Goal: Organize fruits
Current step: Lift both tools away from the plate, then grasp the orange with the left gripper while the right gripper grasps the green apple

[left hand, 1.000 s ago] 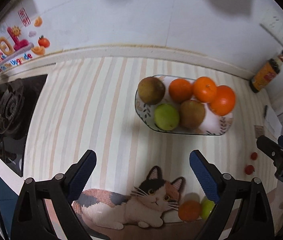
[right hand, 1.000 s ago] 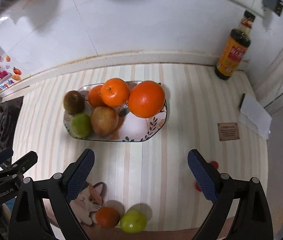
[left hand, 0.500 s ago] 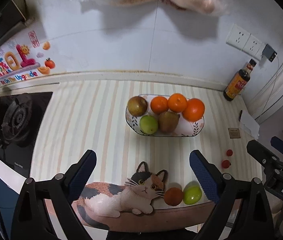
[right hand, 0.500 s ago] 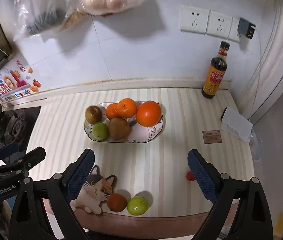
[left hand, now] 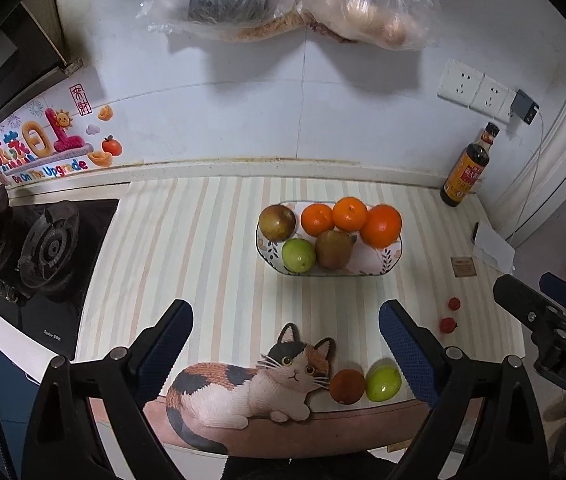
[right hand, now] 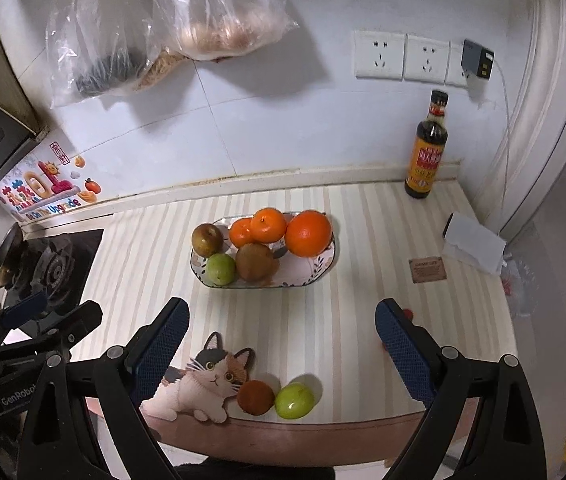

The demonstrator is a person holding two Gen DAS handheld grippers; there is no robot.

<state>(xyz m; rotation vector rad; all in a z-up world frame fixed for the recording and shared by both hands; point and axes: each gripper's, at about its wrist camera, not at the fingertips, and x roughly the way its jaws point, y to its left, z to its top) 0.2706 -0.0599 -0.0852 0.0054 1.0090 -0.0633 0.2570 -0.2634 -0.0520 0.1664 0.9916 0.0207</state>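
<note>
A patterned plate (left hand: 381,268) (right hand: 325,262) on the striped counter holds oranges (left hand: 381,226) (right hand: 307,233), two brown fruits (left hand: 277,222) and a green fruit (left hand: 298,255) (right hand: 221,269). A loose dark orange fruit (left hand: 347,386) (right hand: 256,397) and a green fruit (left hand: 383,383) (right hand: 294,400) lie at the counter's front edge beside a cat-shaped mat (left hand: 243,384) (right hand: 199,388). My left gripper (left hand: 285,340) and right gripper (right hand: 281,340) are open and empty, held back over the front edge.
A gas stove (left hand: 43,252) sits at the left. A sauce bottle (left hand: 469,168) (right hand: 427,152) stands at the back right by the wall. Two small red fruits (left hand: 450,314), a brown card (right hand: 427,270) and white paper (right hand: 473,242) lie on the right. Plastic bags (left hand: 303,0) hang above.
Both grippers have pulled back and up from the plate, so the whole counter, the wall and the hanging bags have come into view. Both stay open and empty.
</note>
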